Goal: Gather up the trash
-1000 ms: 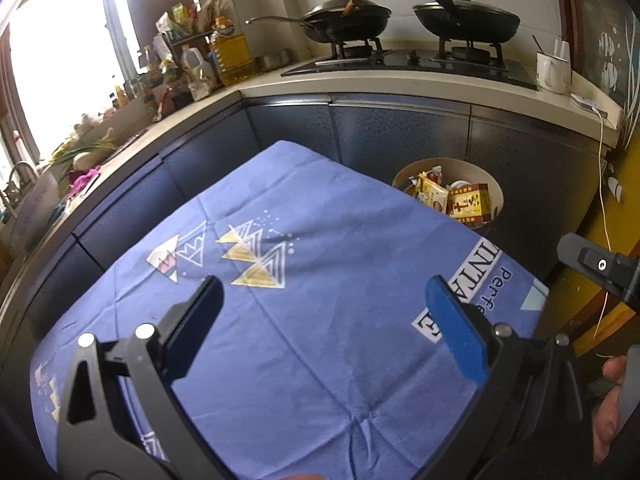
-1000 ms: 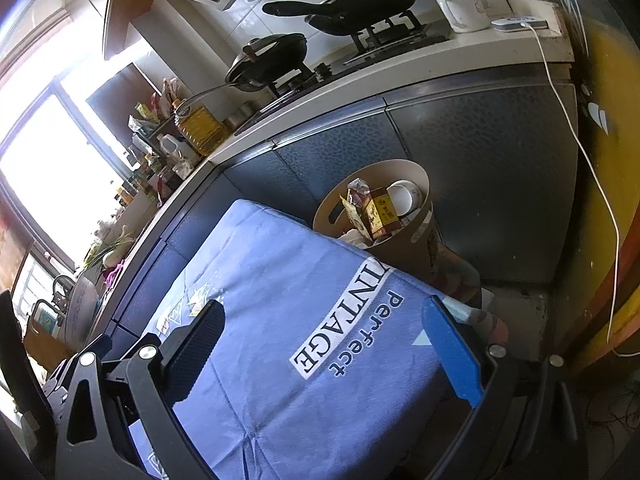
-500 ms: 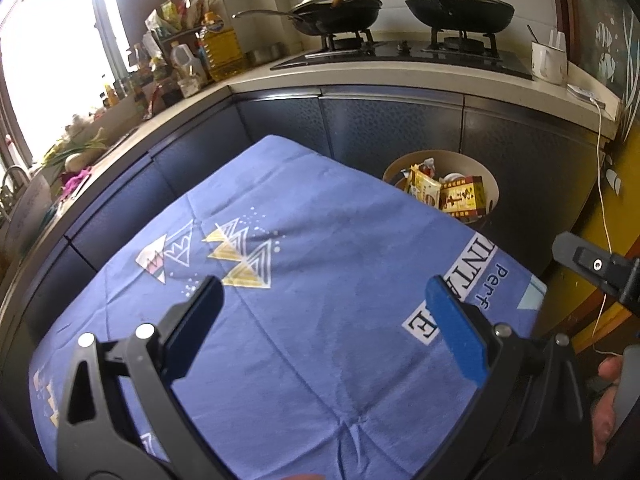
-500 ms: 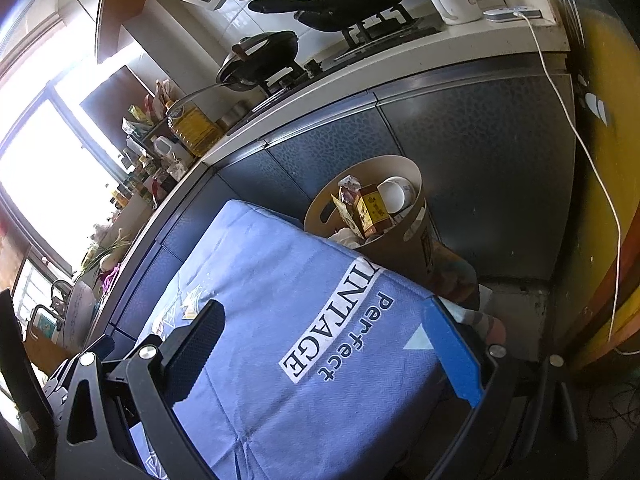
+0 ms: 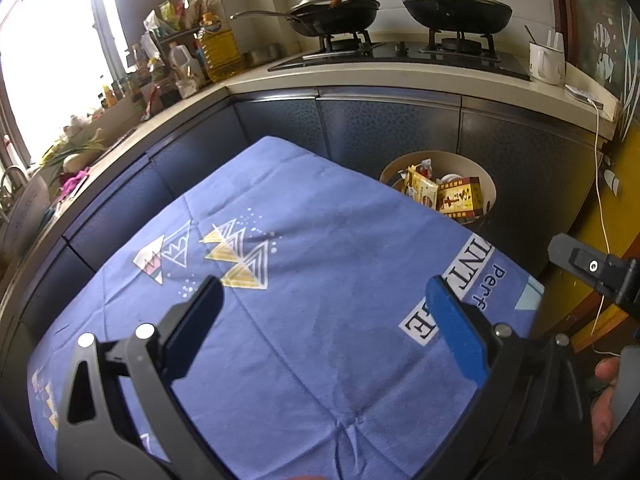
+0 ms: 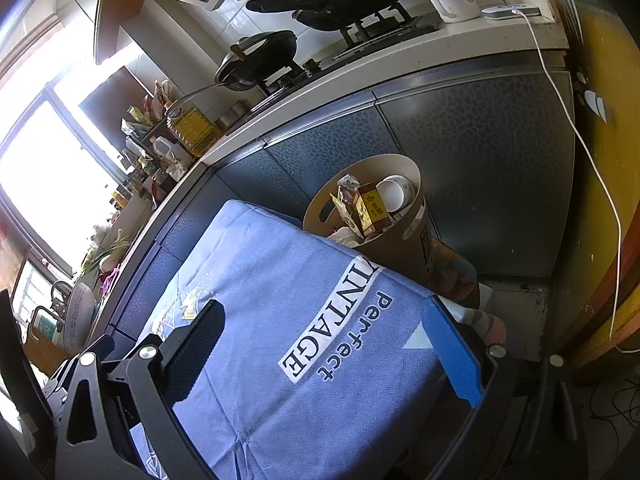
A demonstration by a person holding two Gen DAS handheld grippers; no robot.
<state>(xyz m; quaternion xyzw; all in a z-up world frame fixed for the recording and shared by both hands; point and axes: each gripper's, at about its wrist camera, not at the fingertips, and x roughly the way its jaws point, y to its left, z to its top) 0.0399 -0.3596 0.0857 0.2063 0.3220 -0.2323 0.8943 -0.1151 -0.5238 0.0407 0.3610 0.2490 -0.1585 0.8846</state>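
Observation:
A tan round trash bin [image 5: 486, 178] stands on the floor past the table's far right corner, against the dark cabinets; it also shows in the right wrist view [image 6: 404, 240]. It holds a red and yellow box [image 5: 458, 198], a yellow wrapper [image 5: 420, 190] and a white cup [image 6: 394, 194]. My left gripper [image 5: 324, 320] is open and empty above the blue tablecloth [image 5: 312, 240]. My right gripper [image 6: 324, 344] is open and empty above the cloth's right end [image 6: 280, 288], near the bin.
An L-shaped kitchen counter [image 5: 400, 76] wraps behind the table, with two black pans [image 5: 336, 10] on a gas hob, a white mug [image 5: 546, 62], oil bottles [image 5: 218, 50] and clutter by the window. A white cable [image 6: 580, 136] hangs at the right by the yellow wall.
Both grippers have pulled back and lifted slightly; the bin and counter sit a little lower and farther in view. Both grippers stay open and empty.

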